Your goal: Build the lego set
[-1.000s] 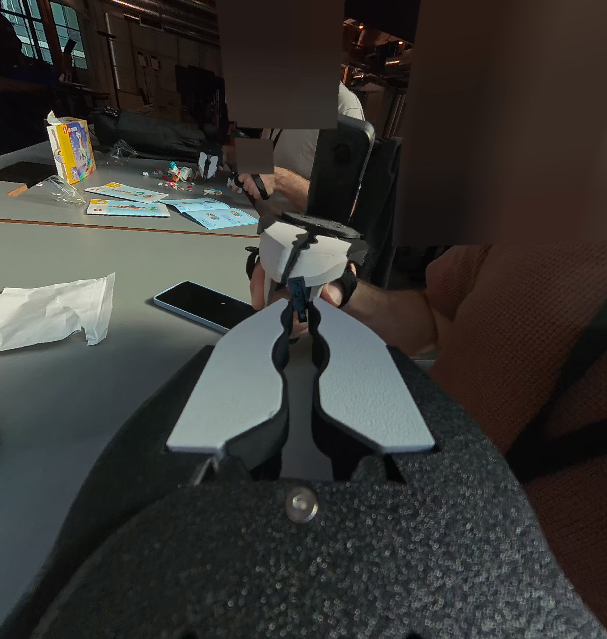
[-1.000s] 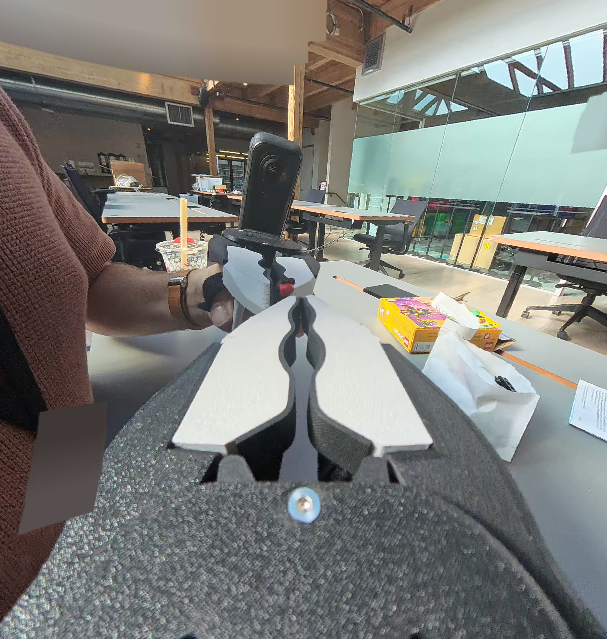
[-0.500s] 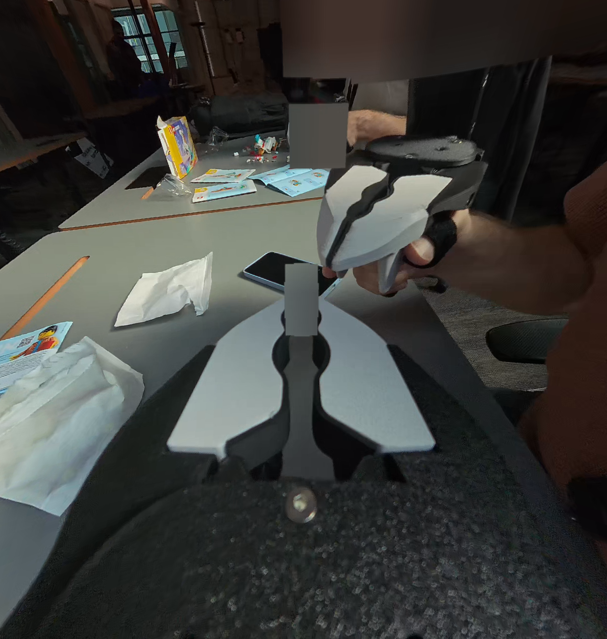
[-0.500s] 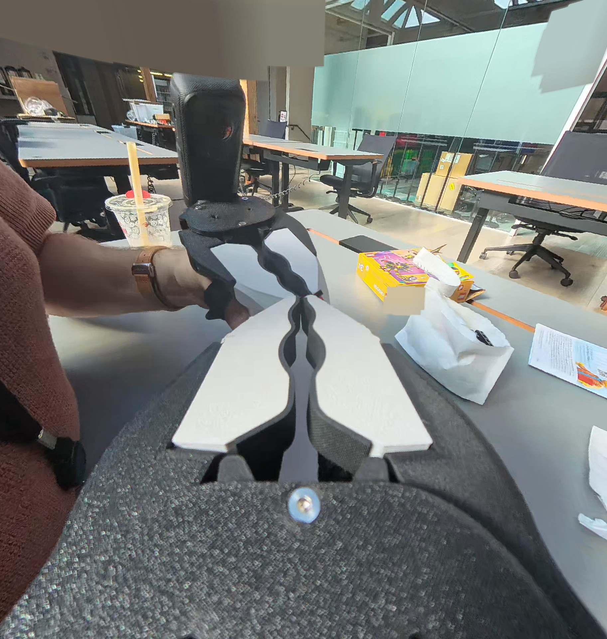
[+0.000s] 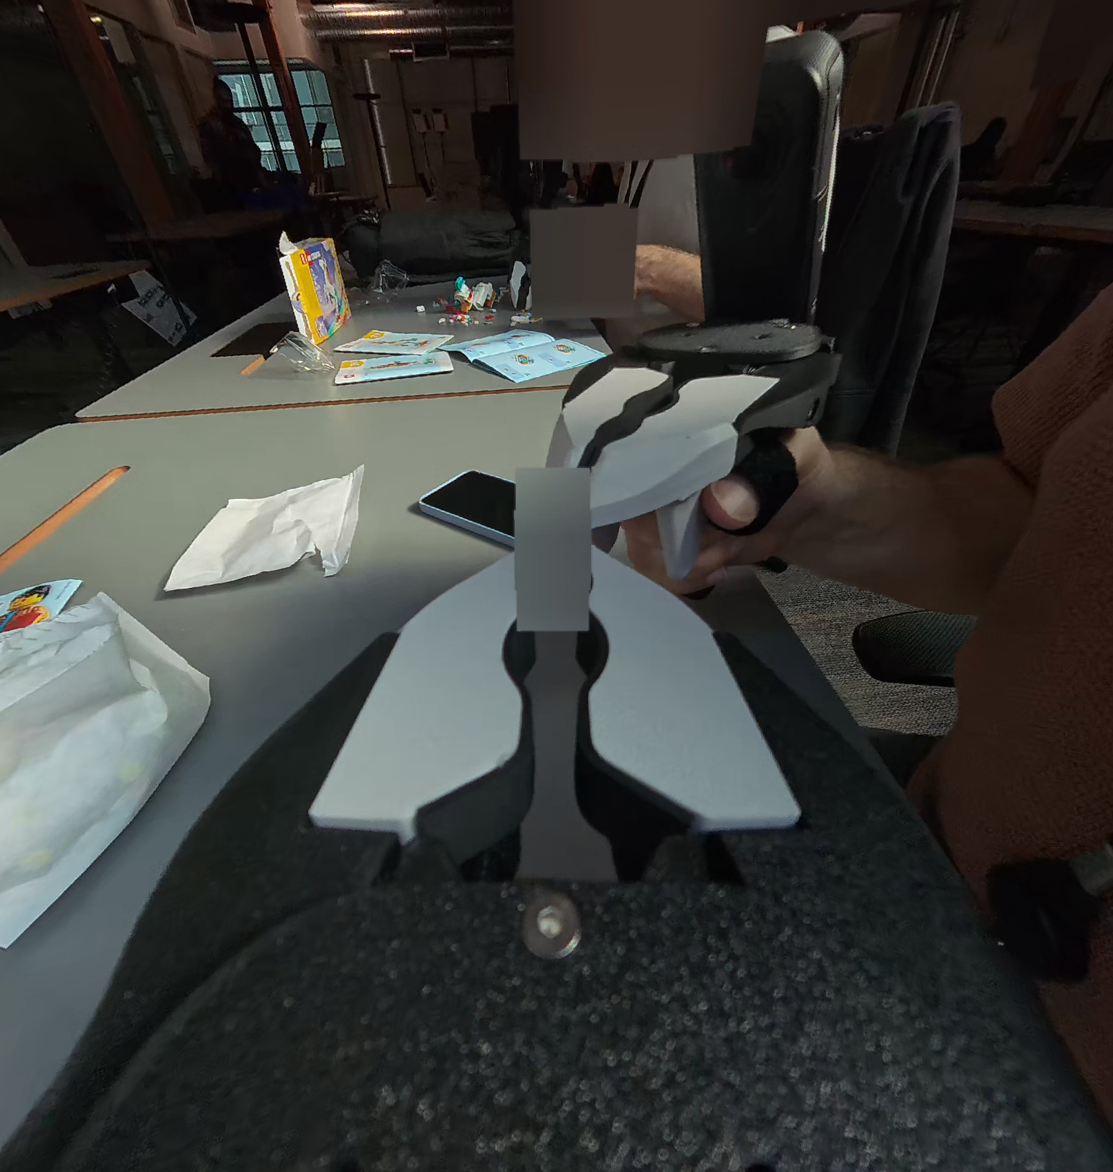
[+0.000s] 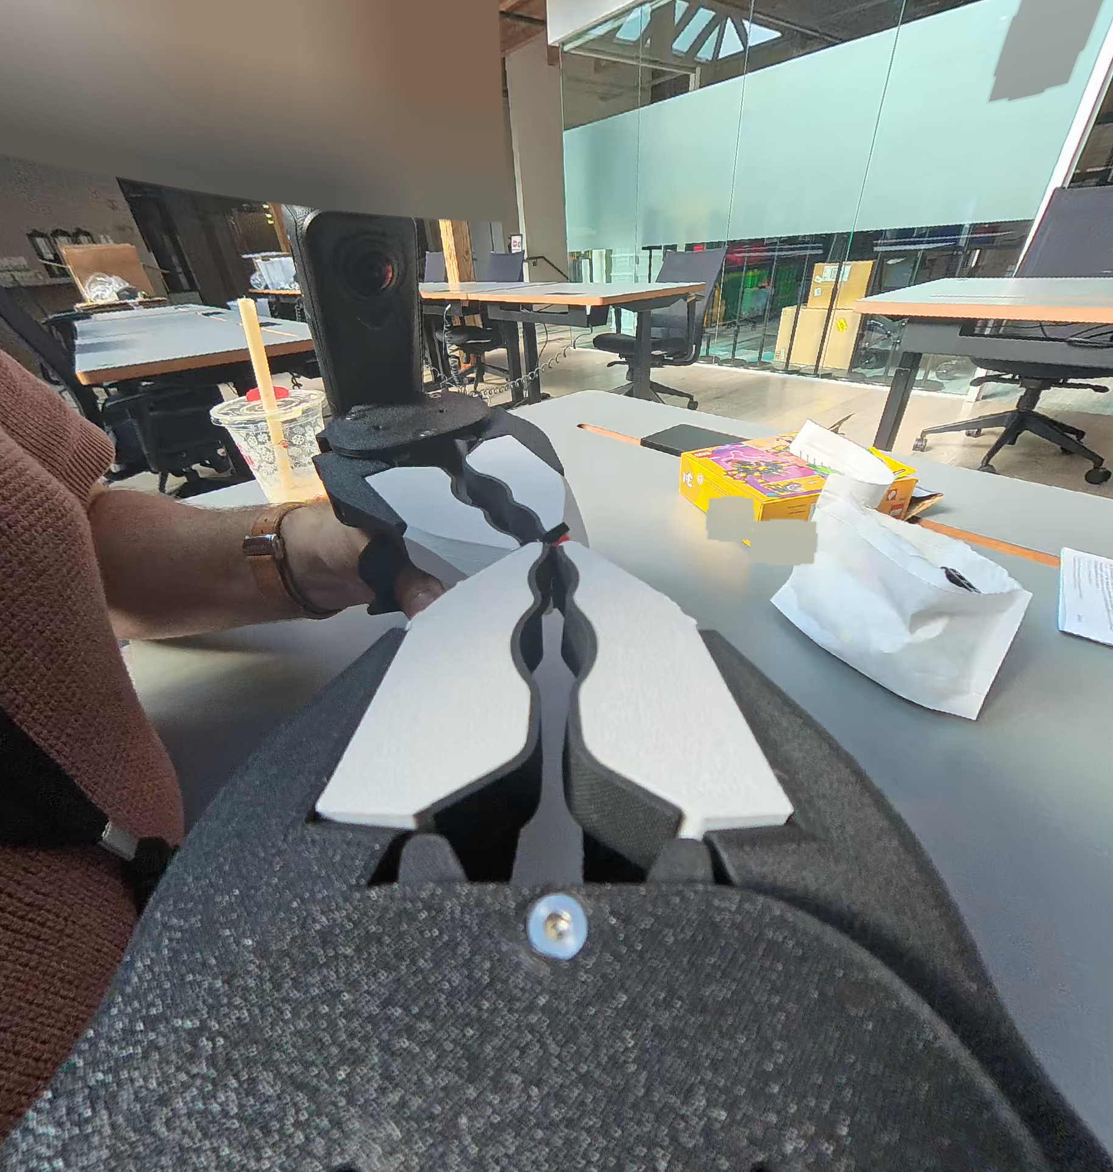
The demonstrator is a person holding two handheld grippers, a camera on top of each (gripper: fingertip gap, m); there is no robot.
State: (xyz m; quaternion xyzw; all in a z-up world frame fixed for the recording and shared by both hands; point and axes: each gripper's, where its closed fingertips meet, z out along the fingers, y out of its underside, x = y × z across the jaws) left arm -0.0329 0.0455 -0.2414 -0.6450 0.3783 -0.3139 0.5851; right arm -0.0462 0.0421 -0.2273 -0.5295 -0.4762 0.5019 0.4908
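Right up close in the right wrist view, the right gripper has its fingers pressed almost together, and its tips meet those of the left gripper, which is likewise nearly closed. Between the two sets of tips sits a small red and black lego piece, held up in the air above the grey table. I cannot tell which gripper carries which part of it, and in the left wrist view that spot is masked.

The likely step is pressing two small parts together, and the grip is the weak point. Each hold is only at the very tips, so a push that is slightly off-axis could twist a part sideways and pop it free. A dropped part would fall near the table's edge (the person's lap and the floor are close by), and something that small would be hard to find.

Further off, the white paper bag and the yellow lego box lie well clear. The phone and plastic cup sit nearer the hands, so a wide elbow swing might knock them.
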